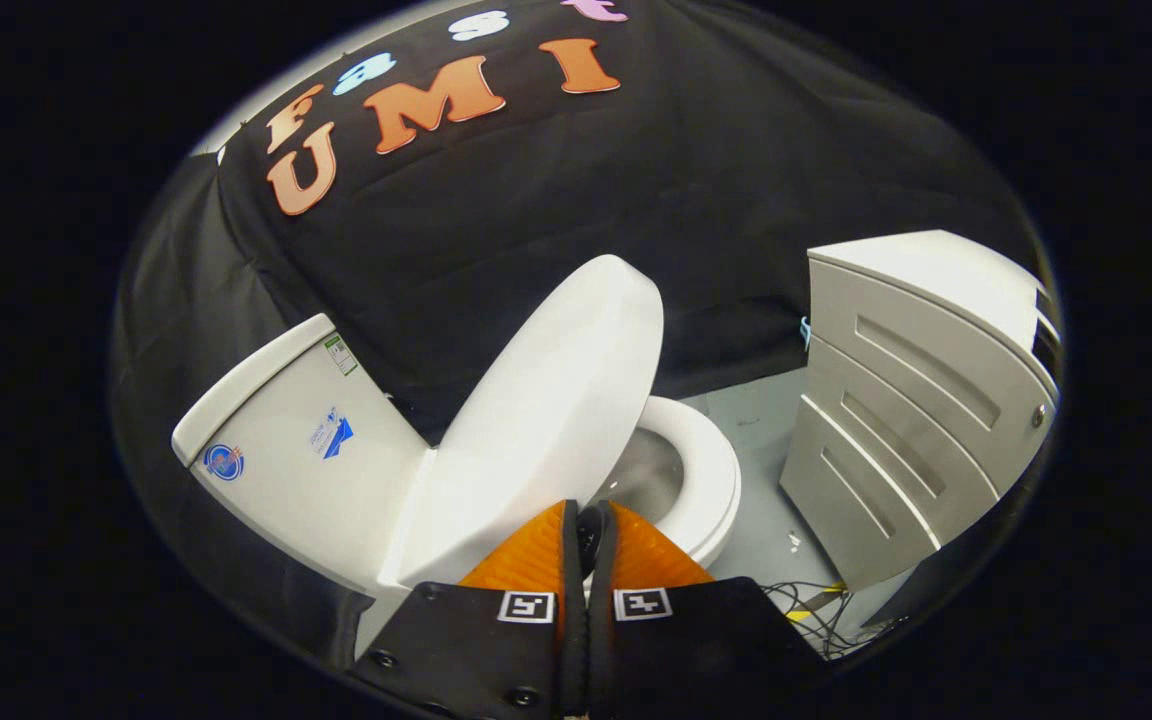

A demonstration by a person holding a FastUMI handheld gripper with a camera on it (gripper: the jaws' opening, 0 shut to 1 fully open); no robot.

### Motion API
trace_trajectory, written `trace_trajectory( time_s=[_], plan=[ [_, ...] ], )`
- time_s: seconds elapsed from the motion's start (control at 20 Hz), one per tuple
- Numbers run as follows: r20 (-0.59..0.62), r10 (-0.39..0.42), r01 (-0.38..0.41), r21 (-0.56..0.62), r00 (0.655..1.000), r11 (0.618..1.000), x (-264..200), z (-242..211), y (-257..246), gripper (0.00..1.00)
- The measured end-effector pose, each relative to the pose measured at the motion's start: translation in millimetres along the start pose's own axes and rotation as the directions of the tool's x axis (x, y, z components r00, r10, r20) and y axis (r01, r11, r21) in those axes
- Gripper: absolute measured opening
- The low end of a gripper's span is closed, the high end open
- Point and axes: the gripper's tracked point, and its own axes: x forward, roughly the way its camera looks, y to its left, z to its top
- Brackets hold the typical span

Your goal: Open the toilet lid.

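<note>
The white toilet stands just ahead of my fingers, with its tank [286,450] to the left. Its lid [546,400] is raised and stands tilted up over the seat, the free end high and the hinge end by the tank. Beyond the lid the seat ring [711,470] and part of the bowl [651,465] lie uncovered. My gripper [588,512] sits low in front of the lid's near side edge. Its fingers are pressed together, and I see nothing held between them. The lid's lower edge is hidden behind the fingertips.
A white cabinet with slatted drawer fronts [911,400] stands on the grey floor [766,440] to the right of the toilet. Loose cables [816,610] lie on the floor near its base. Black cloth walls close off the back and left.
</note>
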Motion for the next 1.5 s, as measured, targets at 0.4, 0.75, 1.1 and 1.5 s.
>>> trace_trajectory(
  time_s=[0.4, 0.75, 1.1, 1.5],
  plan=[
    [0.079, -0.058, 0.07, -0.151, 0.995, 0.986, -19.5, 28.0, 43.6, 0.08],
    [0.129, -0.071, 0.101, -0.241, 0.989, 0.965, -31.2, 45.8, 81.6, 0.08],
    [0.164, -0.075, 0.124, -0.312, 0.984, 0.942, -40.2, 56.0, 116.1, 0.08],
    [0.216, -0.073, 0.152, -0.377, 0.974, 0.914, -47.6, 63.5, 161.1, 0.08]
  ],
)
